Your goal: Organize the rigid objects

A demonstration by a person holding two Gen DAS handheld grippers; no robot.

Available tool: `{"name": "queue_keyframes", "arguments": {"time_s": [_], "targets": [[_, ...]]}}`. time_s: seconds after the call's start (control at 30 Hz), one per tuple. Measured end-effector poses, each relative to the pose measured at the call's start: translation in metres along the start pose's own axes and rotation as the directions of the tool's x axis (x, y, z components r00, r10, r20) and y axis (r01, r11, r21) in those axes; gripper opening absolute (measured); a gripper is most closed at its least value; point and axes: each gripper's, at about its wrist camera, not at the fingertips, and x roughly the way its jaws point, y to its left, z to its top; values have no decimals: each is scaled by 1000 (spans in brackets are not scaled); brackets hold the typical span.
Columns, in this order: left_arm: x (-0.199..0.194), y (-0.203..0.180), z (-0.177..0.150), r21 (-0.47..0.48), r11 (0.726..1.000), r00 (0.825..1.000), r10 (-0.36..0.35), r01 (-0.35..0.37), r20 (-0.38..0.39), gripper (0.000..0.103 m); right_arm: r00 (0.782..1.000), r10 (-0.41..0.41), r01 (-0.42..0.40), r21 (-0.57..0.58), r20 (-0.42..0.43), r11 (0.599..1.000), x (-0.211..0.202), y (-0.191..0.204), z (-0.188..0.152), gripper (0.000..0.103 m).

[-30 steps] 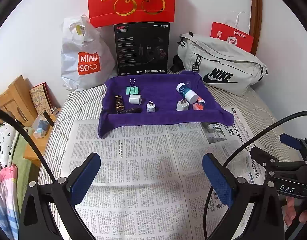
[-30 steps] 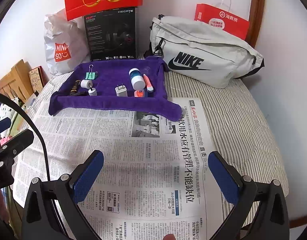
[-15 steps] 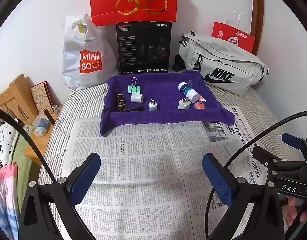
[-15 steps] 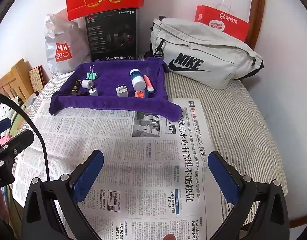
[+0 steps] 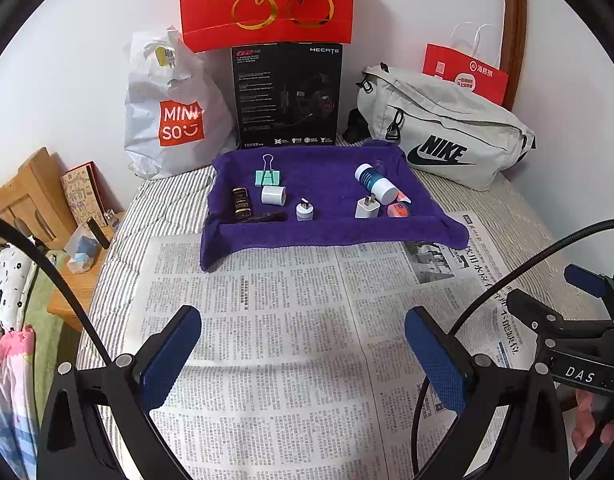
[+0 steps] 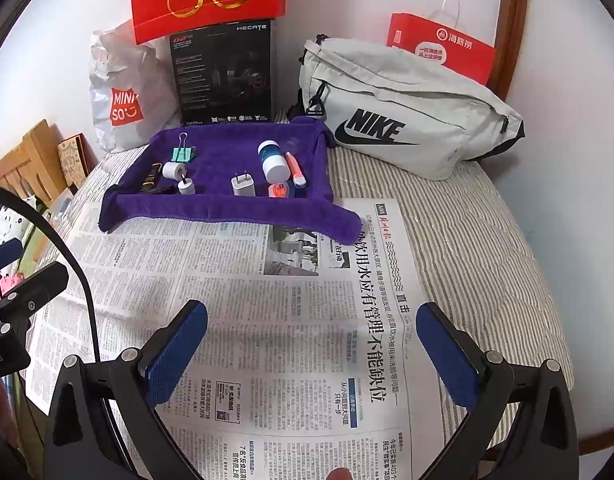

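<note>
Both pairs of blue-padded fingers stand spread wide with nothing between them: the left gripper (image 5: pixel 303 348) and the right gripper (image 6: pixel 311 344) hover over an open newspaper (image 6: pixel 291 312) printed in Chinese characters, well short of the things to sort.

Those things lie on a purple towel (image 5: pixel 327 232) at the far edge of the newspaper: a green binder clip (image 5: pixel 267 176), a white cylinder (image 5: pixel 273 195), a dark tube with gold print (image 5: pixel 241 203), a small white USB adapter (image 5: pixel 305 211), a white plug charger (image 5: pixel 366 208), a blue-and-white bottle (image 5: pixel 375 182) on its side, and an orange round piece (image 5: pixel 398 210) just beside the charger. The bottle's print is too small to read.

Behind the towel, against the white wall, stand a white bag marked "MINISO" (image 5: pixel 175 120), a black box marked "HECATE" and "G2" (image 5: pixel 289 96), and above it a red bag with gold cherries and "Cherries" (image 5: pixel 267 0). To the right lies a grey "NIKE" waist bag (image 6: pixel 403 120), with a red paper bag bearing Chinese writing (image 6: pixel 439 48) behind it.

All rests on a bed with striped bedding (image 6: pixel 475 240). The newspaper before the towel is bare, and the bedding to its right is also free. A wooden bedside stand (image 5: pixel 31 196) sits off the bed's left edge.
</note>
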Motion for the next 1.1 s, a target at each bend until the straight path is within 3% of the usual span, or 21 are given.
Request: {"name": "queue_keyframes", "arguments": {"time_s": [1.1], "targets": [[0,5,-1,-11,1000,1000,5,-5,-5,103,1000,-4,4,-10,9,1000,-3,2,-2,103]]}}
